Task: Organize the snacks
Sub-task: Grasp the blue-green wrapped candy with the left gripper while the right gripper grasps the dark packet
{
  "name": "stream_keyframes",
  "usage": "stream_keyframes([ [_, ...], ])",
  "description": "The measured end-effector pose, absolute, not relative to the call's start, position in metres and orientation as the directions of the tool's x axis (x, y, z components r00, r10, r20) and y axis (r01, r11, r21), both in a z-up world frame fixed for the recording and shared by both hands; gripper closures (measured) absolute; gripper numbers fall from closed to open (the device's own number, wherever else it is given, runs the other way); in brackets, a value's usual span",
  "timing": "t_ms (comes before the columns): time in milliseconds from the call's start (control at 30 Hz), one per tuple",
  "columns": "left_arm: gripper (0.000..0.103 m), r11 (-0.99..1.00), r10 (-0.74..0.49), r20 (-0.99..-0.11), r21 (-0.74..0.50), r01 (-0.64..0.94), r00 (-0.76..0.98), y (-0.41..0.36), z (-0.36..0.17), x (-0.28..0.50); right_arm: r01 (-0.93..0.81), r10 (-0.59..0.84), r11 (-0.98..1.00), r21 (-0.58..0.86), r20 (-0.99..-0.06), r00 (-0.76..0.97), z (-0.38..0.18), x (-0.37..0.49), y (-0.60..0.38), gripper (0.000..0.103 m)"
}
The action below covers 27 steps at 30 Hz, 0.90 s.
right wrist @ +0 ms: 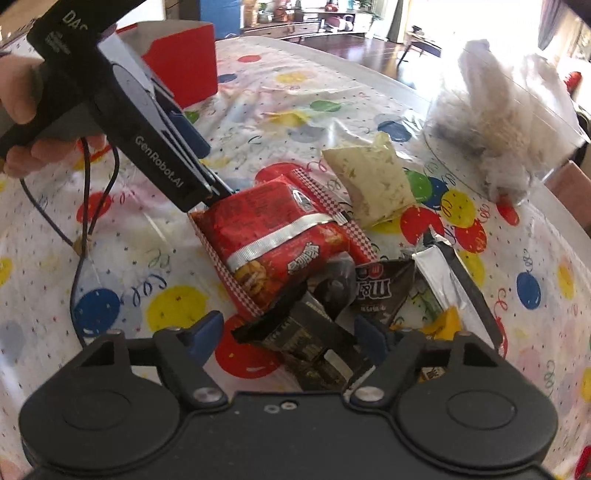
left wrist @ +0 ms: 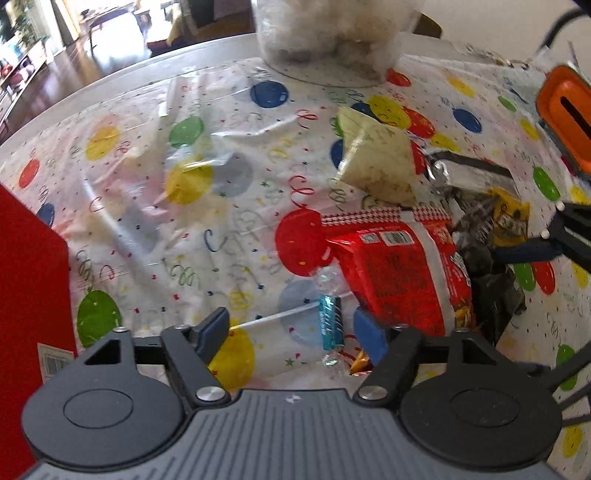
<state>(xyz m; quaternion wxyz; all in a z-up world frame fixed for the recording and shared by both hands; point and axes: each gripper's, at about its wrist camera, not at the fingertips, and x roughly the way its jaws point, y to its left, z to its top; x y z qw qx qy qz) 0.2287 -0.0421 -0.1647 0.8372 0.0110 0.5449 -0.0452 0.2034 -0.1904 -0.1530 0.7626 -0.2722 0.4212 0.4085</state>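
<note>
A pile of snacks lies on the balloon-print tablecloth (left wrist: 229,236). A red snack bag (left wrist: 402,273) lies in the middle, also in the right wrist view (right wrist: 273,240). A cream packet (left wrist: 376,158) (right wrist: 373,181) lies beyond it. A small blue wrapped candy (left wrist: 330,321) lies between my left gripper's open fingers (left wrist: 295,332). My right gripper (right wrist: 288,332) is open around a dark snack packet (right wrist: 306,339), beside a brown M&M's bag (right wrist: 380,291). A silver-lined packet (right wrist: 454,277) and a yellow packet (left wrist: 509,214) lie in the pile. The left gripper's body (right wrist: 140,129) hovers over the red bag.
A red cardboard box (left wrist: 29,295) (right wrist: 184,59) stands at the table's left edge. A clear plastic bag of white fluffy stuff (left wrist: 328,33) (right wrist: 509,122) stands at the far edge. The right gripper's orange body (left wrist: 565,114) shows at the right. Black cables (right wrist: 85,206) hang below the left gripper.
</note>
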Motion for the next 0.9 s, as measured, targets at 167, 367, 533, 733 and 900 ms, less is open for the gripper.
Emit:
stream_keyframes([
  [167, 0.046, 0.985, -0.049, -0.904, 0.026, 0.170, 0.425, -0.059, -0.167, 0.222, -0.860, 0.394, 0.505, -0.076, -0.866, 0.308, -0.154, 0.203, -0.196, 0.034],
  [367, 0.070, 0.979, -0.064, -0.902, 0.028, 0.204, 0.428, -0.070, -0.166, 0.218, -0.859, 0.384, 0.506, -0.082, -0.870, 0.309, -0.152, 0.194, -0.202, 0.038],
  [533, 0.087, 0.979, -0.090, -0.903, -0.003, 0.205, 0.420, -0.071, -0.165, 0.217, -0.843, 0.377, 0.531, -0.086, -0.867, 0.326, -0.150, 0.179, -0.209, 0.044],
  [733, 0.091, 0.985, -0.099, -0.907, -0.030, 0.170, 0.410, -0.066, -0.163, 0.215, -0.812, 0.371, 0.577, -0.085, -0.858, 0.354, -0.147, 0.169, -0.213, 0.048],
  [900, 0.091, 0.989, -0.105, -0.907, -0.052, 0.139, 0.407, -0.057, -0.161, 0.207, -0.793, 0.373, 0.604, -0.076, -0.853, 0.365, -0.143, 0.162, -0.216, 0.050],
])
